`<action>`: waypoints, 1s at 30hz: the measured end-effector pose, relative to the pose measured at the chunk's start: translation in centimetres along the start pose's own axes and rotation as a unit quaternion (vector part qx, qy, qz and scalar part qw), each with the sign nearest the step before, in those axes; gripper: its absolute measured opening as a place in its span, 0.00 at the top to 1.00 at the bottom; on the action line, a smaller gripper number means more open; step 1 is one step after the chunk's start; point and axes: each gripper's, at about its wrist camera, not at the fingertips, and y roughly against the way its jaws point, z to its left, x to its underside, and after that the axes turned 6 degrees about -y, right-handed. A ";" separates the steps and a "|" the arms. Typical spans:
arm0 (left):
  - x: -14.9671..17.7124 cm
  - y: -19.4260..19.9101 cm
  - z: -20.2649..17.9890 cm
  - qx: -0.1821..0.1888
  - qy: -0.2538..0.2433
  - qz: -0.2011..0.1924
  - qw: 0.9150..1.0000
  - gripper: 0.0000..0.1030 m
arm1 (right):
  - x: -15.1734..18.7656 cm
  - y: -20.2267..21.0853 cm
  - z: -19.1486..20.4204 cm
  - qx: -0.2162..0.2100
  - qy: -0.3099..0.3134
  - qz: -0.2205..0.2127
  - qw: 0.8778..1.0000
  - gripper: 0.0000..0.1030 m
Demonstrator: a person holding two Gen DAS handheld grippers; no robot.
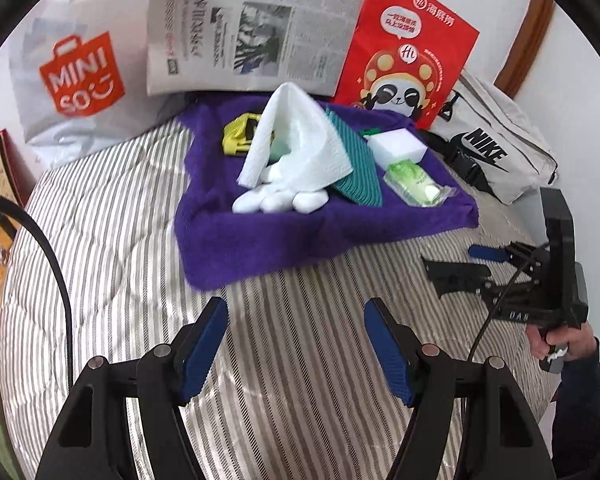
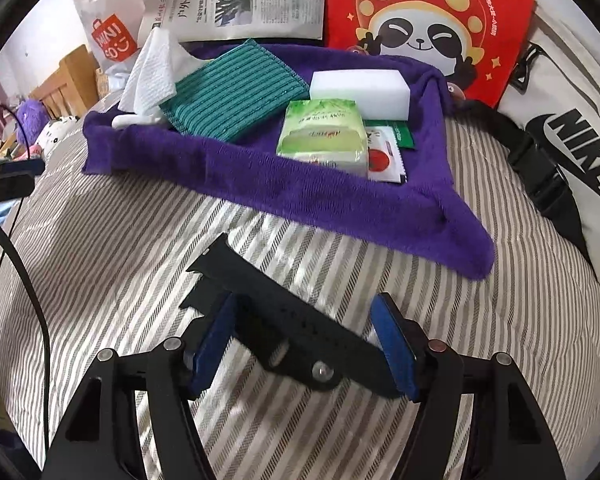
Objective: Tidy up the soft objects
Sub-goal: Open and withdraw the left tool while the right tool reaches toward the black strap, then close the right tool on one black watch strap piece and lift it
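A purple towel (image 1: 284, 232) lies on the striped bedspread (image 1: 120, 220), also in the right wrist view (image 2: 340, 200). On it lie a white paper towel (image 1: 296, 140), a white glove (image 1: 278, 200), a teal striped cloth (image 2: 232, 88), a white sponge (image 2: 360, 82), a green tissue pack (image 2: 324, 136) and a yellow item (image 1: 238, 134). My left gripper (image 1: 296, 344) is open and empty above the bedspread, short of the towel. My right gripper (image 2: 304, 344) is open, with a black watch strap (image 2: 268, 308) between its fingers, resting against the right pad. It shows in the left wrist view (image 1: 466, 264).
Behind the towel stand a MINISO bag (image 1: 72, 80), a newspaper (image 1: 252, 28) and a red panda bag (image 1: 404, 56). A white Nike bag (image 1: 496, 144) lies at the right. Sauce packets (image 2: 384, 156) lie by the tissue pack. Plush toys (image 2: 40, 128) sit far left.
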 end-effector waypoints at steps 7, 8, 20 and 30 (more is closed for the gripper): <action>0.7 0.6 0.4 0.007 0.008 -0.007 1.000 0.33 | -1.6 -0.9 -0.2 0.018 0.006 0.000 1.000 0.46; 0.8 0.8 0.4 0.009 0.008 -0.009 1.000 0.33 | -1.9 -1.1 -0.2 0.019 0.010 0.004 1.000 0.47; 1.5 1.5 0.3 0.020 0.009 -0.017 1.000 0.33 | -2.9 -0.7 -0.9 0.011 0.018 0.069 0.997 0.83; 2.0 1.2 -0.7 0.033 -0.001 -0.011 0.999 0.33 | -0.4 0.7 0.0 0.010 -0.018 0.096 0.995 0.80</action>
